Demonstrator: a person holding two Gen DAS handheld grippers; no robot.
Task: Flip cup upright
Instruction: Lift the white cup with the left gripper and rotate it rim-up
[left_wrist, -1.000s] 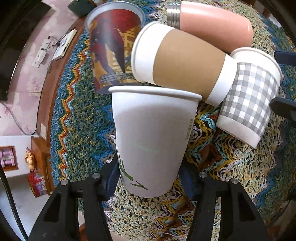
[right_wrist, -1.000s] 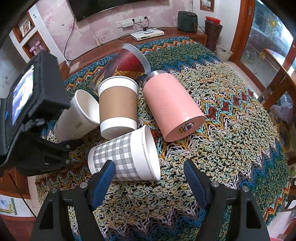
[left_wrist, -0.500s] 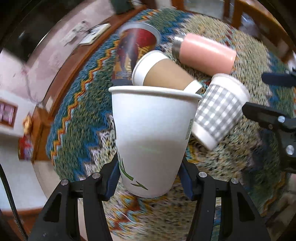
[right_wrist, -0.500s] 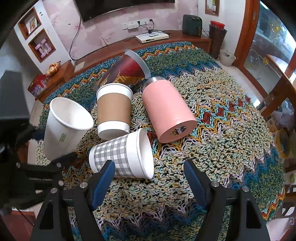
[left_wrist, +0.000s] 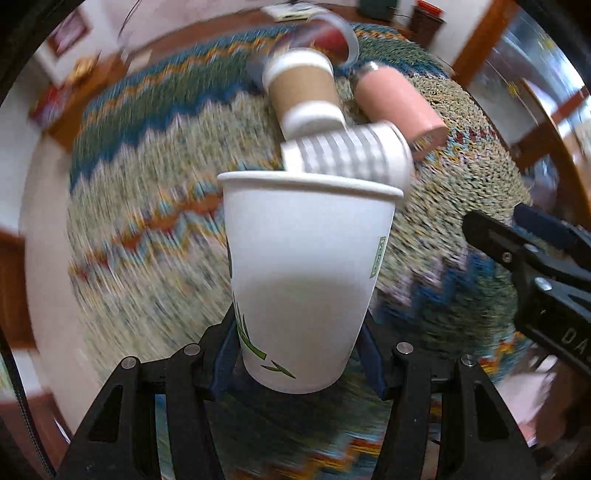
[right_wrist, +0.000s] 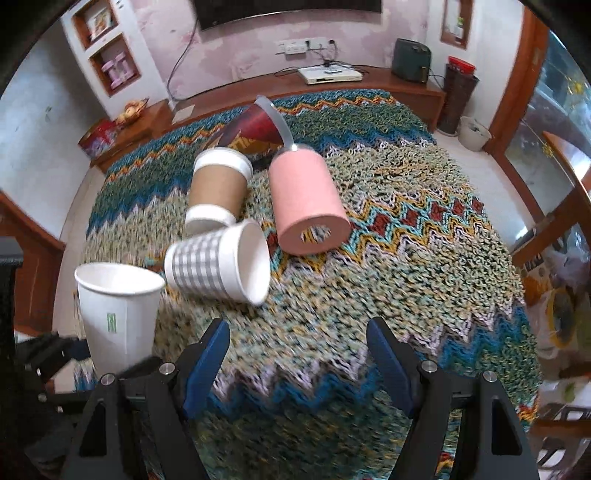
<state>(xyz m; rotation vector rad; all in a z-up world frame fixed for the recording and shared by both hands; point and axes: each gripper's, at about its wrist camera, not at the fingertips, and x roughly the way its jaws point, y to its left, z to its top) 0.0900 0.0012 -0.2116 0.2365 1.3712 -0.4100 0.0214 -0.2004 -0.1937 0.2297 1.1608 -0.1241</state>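
1. Left tongs (left_wrist: 300, 363): pinching the white cup (left_wrist: 308, 280) low on its body, one blue pad on each side. The cup stands mouth up, rim level, with green marks near its base.
2. Right view: the white cup (right_wrist: 118, 314) is at the left edge of the table (right_wrist: 424, 258), upright, with the left tongs' black frame below it. Cannot tell whether its base touches the cloth.
3. Right tongs (right_wrist: 297, 363): spread wide, nothing between the pads, hovering over the knitted zigzag cloth (right_wrist: 369, 295) near the table's front.
4. Checked cup (right_wrist: 218, 267): on its side, mouth toward the right tongs, just beside the white cup.
5. Brown cup (right_wrist: 218, 188): on its side behind the checked cup, its base close to or touching it.
6. Pink tumbler (right_wrist: 308, 205): on its side to the right of the brown cup, its base end facing the camera.
7. Red cup (right_wrist: 258, 127): on its side behind the brown cup and the tumbler.
8. Left view: heavy motion blur on the cloth; the right tongs' frame (left_wrist: 528, 258) shows at the right edge.
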